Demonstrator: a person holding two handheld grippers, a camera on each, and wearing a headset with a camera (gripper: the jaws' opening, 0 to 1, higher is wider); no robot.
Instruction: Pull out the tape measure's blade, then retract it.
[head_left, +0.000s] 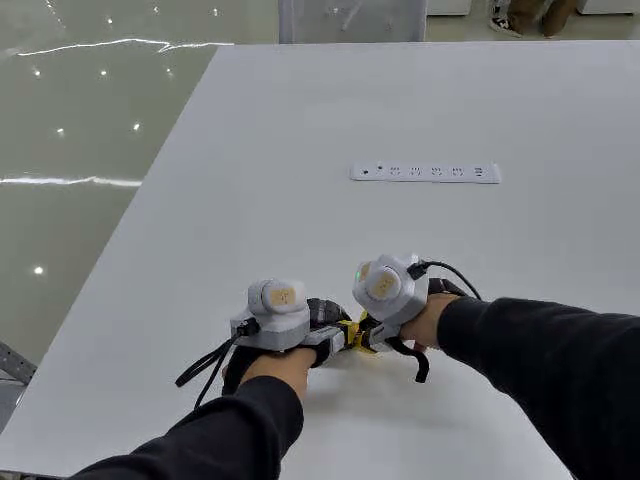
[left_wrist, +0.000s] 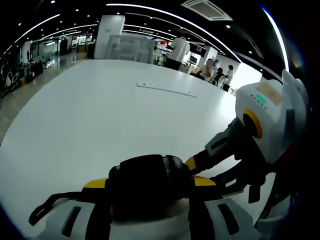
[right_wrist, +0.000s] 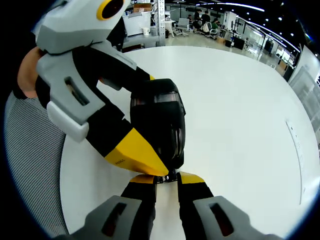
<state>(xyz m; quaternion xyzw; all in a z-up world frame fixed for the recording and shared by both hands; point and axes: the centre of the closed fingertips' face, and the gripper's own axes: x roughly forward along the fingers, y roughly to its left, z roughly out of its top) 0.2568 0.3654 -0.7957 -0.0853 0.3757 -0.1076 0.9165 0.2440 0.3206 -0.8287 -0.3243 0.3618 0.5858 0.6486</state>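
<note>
I've got the left gripper clamped round the tape measure to anchor it, right gripper pinched nearly shut on its blade hook, ready to pull.

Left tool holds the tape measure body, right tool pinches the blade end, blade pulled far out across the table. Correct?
No: the blade is not pulled out. The right gripper view shows the right tool pinching the blade end right against the tape measure case. The rest holds.

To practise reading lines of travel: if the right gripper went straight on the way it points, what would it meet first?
The tape measure: its black case seems right against the right gripper.
</note>
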